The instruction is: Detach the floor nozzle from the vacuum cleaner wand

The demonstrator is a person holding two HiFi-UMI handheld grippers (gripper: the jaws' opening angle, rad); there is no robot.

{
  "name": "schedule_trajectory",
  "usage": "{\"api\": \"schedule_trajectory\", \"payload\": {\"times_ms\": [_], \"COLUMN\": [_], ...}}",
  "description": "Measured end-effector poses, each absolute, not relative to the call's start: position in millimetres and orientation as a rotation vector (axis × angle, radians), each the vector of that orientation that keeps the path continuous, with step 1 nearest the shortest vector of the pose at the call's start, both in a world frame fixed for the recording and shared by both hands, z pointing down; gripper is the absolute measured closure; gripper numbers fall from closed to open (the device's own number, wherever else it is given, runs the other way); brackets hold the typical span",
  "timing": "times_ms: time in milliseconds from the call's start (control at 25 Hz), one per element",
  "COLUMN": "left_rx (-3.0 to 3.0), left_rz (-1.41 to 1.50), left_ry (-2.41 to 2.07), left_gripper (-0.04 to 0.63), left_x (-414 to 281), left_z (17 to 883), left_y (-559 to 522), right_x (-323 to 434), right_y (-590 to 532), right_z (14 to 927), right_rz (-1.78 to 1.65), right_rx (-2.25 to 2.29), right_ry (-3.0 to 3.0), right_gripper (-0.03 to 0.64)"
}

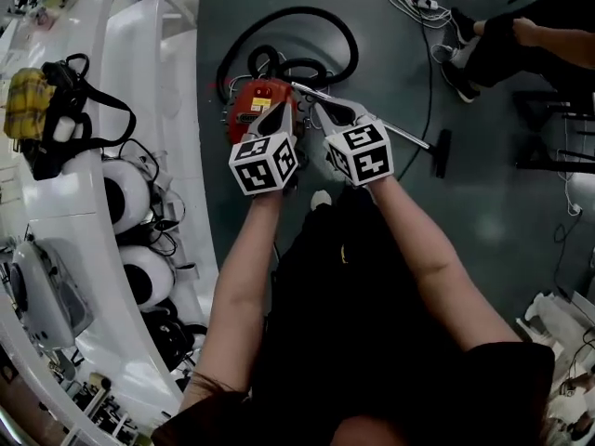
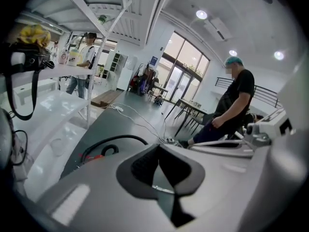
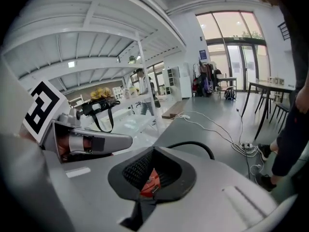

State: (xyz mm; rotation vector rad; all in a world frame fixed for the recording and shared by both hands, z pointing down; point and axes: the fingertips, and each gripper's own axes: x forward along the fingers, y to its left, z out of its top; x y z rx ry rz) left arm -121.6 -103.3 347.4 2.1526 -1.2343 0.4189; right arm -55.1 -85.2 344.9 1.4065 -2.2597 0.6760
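In the head view the red vacuum cleaner (image 1: 258, 100) lies on the grey floor with its black hose (image 1: 297, 26) looped behind it. Its silver wand (image 1: 395, 130) runs right to the black floor nozzle (image 1: 442, 152). Both grippers are held up side by side above the vacuum, touching none of it. My left gripper (image 1: 277, 111) is shut and empty, its pads (image 2: 140, 166) meeting with nothing between. My right gripper (image 1: 337, 111) is shut and empty too; a bit of the red vacuum (image 3: 150, 180) shows beyond its pads (image 3: 137, 170).
A white shelf unit (image 1: 121, 137) with a yellow-and-black bag (image 1: 42, 110) and white helmets lines the left. A power strip (image 1: 423, 1) and cables lie on the floor at the back. A seated person (image 1: 521, 40) is at the back right, by tables and chairs (image 2: 186, 111).
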Motion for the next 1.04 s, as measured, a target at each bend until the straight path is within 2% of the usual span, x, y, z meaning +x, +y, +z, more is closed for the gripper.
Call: {"api": "schedule_trajectory", "payload": {"times_ms": [600,1040], "left_rx": [2.283,2.235], "left_rz": [0.396,0.417], "left_ry": [-1.14,-1.17], "left_gripper": [0.584,0.584], "left_x": [-68.0,-44.4], "left_z": [278.4,267.5], "left_y": [-56.7,-75.5], "right_x": [-4.0,12.5], "right_y": [-28.2,-56.3], "right_z": [264.4,251.2], "right_rz": [0.614,0.648], "right_rx": [1.539,1.484], "right_ry": [-2.266,-2.306], "right_gripper": [0.62,0.62]}}
